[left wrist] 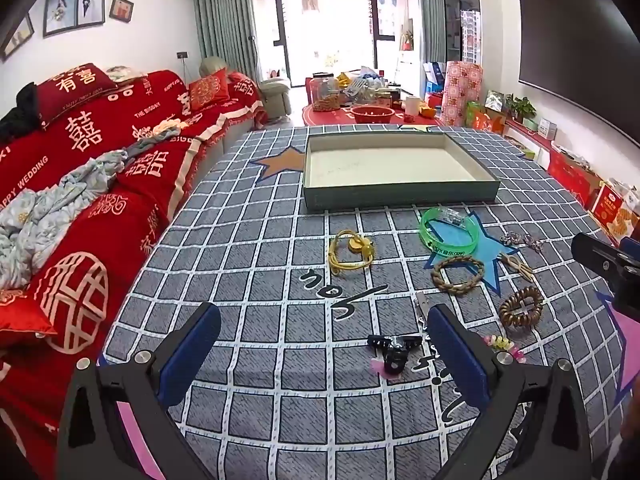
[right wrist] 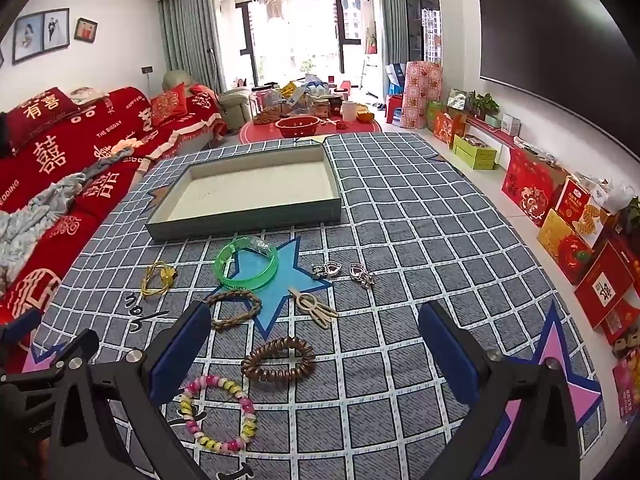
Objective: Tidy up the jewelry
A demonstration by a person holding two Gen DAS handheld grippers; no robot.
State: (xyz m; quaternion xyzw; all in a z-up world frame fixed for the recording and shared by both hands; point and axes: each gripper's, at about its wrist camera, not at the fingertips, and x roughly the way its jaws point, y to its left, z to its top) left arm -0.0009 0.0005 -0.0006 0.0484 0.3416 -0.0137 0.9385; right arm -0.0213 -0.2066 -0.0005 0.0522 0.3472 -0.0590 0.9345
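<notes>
Left wrist view looks down over a checked cloth [left wrist: 280,208] with a shallow grey-green box [left wrist: 400,196] lying open and empty at its far side. The left gripper [left wrist: 324,344] hangs over the cloth with its blue-padded fingers [left wrist: 192,356] spread wide and nothing between them. On the near side of the box lie a yellow cord bracelet [left wrist: 351,254], a green bangle [left wrist: 449,232], a braided brown band [left wrist: 458,274], a pale hair comb [left wrist: 518,265] and a brown coil hair tie [left wrist: 521,307]. Farther from the box, just ahead of the left gripper's right finger, sits a black hair clip [left wrist: 394,350].

From the right wrist view, the right gripper [right wrist: 314,350] is also fully spread and holds nothing. A pair of silver earrings [right wrist: 344,273] lies near the box's right front corner, just past the blue star printed on the cloth. A pink and yellow coil bracelet [right wrist: 218,412] lies farthest from the box, touching nothing, close to the right gripper's left finger. The brown coil hair tie sits between the gripper's fingers in this view, on the cloth beneath them. A red sofa [right wrist: 60,148] runs along the left of the box.
</notes>
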